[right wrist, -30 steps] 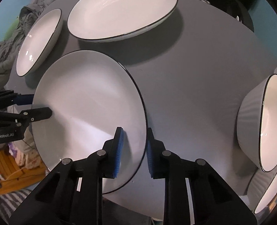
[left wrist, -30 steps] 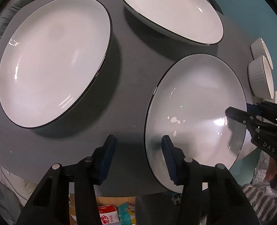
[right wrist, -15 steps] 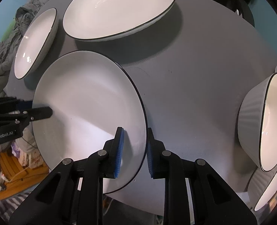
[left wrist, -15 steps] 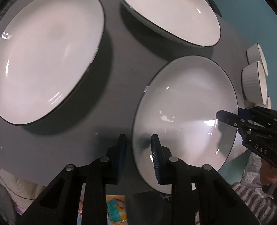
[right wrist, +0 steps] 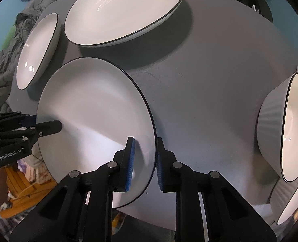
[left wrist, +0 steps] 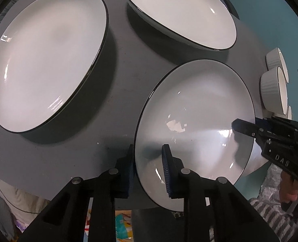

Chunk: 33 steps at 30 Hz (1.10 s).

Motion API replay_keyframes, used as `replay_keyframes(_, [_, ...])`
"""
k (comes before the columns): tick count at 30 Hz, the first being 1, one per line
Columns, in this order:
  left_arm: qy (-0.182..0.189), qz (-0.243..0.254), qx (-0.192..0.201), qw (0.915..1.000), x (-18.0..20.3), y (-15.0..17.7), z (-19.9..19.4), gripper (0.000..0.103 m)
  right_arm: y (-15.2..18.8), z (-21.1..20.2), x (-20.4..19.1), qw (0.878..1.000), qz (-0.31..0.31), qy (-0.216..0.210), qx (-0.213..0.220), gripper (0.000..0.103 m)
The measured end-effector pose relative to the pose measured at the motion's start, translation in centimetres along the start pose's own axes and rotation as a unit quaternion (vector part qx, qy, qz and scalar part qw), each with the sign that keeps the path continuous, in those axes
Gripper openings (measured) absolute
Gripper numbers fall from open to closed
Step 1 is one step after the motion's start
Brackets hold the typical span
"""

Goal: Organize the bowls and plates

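A white black-rimmed plate point(left wrist: 199, 109) sits at the near edge of the grey table point(left wrist: 116, 109). My left gripper point(left wrist: 149, 167) is shut on its left rim. My right gripper point(right wrist: 145, 159) is shut on the opposite rim of the same plate point(right wrist: 92, 113); it shows in the left wrist view point(left wrist: 250, 127) too. Two more white plates lie beyond: one at left point(left wrist: 46, 56) and one at the back point(left wrist: 181, 12). White ribbed bowls point(right wrist: 282, 131) stand to the right.
The left gripper point(right wrist: 46, 127) shows at the left of the right wrist view. Grey clothing point(right wrist: 27, 16) lies past the table's far left edge. Clutter and a striped cloth point(left wrist: 270, 215) lie below the table's near edge.
My left gripper has closed from wide open onto the plate's left rim. The plate appears slightly lifted and tilted. The right gripper has kept its hold.
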<state>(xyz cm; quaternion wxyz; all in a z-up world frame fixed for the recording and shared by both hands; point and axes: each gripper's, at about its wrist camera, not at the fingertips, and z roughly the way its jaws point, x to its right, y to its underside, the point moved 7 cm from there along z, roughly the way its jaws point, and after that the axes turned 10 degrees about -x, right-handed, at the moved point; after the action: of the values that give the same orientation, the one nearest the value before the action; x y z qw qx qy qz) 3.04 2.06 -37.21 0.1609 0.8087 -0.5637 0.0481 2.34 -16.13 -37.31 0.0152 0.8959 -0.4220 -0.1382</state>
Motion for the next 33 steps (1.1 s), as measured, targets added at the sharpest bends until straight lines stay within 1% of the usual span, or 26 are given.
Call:
replay_keyframes(4, [-0.005,0.001,-0.003,1.0,-0.9,0.1,-0.4,0.022,0.0,-0.2,0.5,1.0,0.015,-0.016,-0.004,0.014])
replay_keyframes(5, [-0.009,-0.002,-0.005,0.9999,0.6,0.3,0.5,0.022,0.0,-0.3,0.6,1.0,0.017,-0.018,-0.004,0.014])
replay_keyframes(9, [-0.019,-0.004,-0.014,0.9997,1.0,0.1,0.3,0.023,0.1,-0.2,0.5,1.0,0.013,-0.005,-0.007,0.014])
replay_keyframes(15, [-0.044,0.0,-0.012,0.999,1.5,-0.2,-0.3,0.023,0.3,-0.5,0.1,1.0,0.016,-0.007,-0.009,0.013])
replay_keyframes(17, [-0.046,-0.003,-0.011,0.9989,1.4,-0.4,-0.6,0.023,0.1,-0.8,-0.2,1.0,0.017,-0.009,-0.009,0.012])
replay_keyframes(18, [-0.047,-0.004,-0.009,0.9989,2.3,0.3,-0.2,0.023,0.0,-1.0,-0.2,1.0,0.016,-0.011,-0.008,0.011])
replay_keyframes(22, [-0.044,-0.008,-0.008,0.999,2.4,0.1,-0.6,0.023,-0.4,-1.8,-0.1,1.0,0.012,-0.012,-0.003,0.01])
replay_keyframes(24, [-0.047,-0.007,-0.006,0.9989,2.4,0.6,-0.6,0.023,-0.8,-1.9,0.0,1.0,0.014,-0.011,-0.003,0.01])
replay_keyframes(33, [-0.046,-0.008,0.005,0.9989,1.9,0.9,-3.1,0.023,-0.6,-2.6,0.7,1.0,0.022,-0.022,0.0,0.01])
